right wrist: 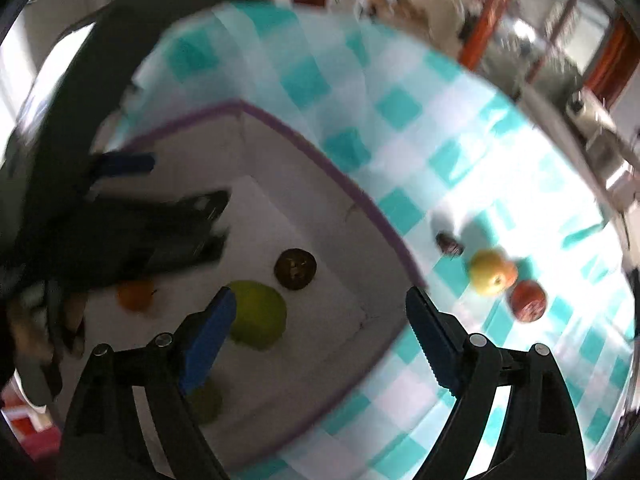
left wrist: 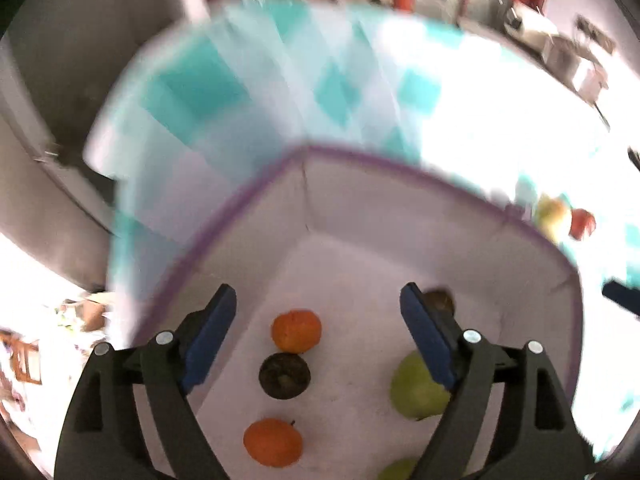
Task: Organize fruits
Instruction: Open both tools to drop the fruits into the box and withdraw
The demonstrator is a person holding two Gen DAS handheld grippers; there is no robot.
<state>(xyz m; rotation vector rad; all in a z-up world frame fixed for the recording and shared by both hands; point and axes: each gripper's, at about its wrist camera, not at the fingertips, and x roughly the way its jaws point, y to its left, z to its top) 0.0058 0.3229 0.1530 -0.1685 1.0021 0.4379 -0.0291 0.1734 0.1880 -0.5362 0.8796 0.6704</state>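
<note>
A white fabric box with a purple rim (left wrist: 400,168) (right wrist: 320,156) stands on the checked tablecloth. Inside lie two oranges (left wrist: 296,330) (left wrist: 273,442), a dark round fruit (left wrist: 284,375), a green apple (left wrist: 416,394) (right wrist: 258,314), another brown fruit (left wrist: 440,300) (right wrist: 295,269) and a second green fruit (left wrist: 398,470). My left gripper (left wrist: 318,332) is open and empty above the box; it also shows in the right wrist view (right wrist: 176,220). My right gripper (right wrist: 320,332) is open and empty over the box's right wall. On the cloth lie a yellow apple (right wrist: 490,272), a red fruit (right wrist: 528,300) and a small dark fruit (right wrist: 450,243).
The teal-and-white checked tablecloth (right wrist: 400,108) covers the table. Beyond its far edge are red-framed furniture and a metal counter (right wrist: 600,136). The yellow apple (left wrist: 554,216) and the red fruit (left wrist: 582,222) also show to the right of the box in the left wrist view.
</note>
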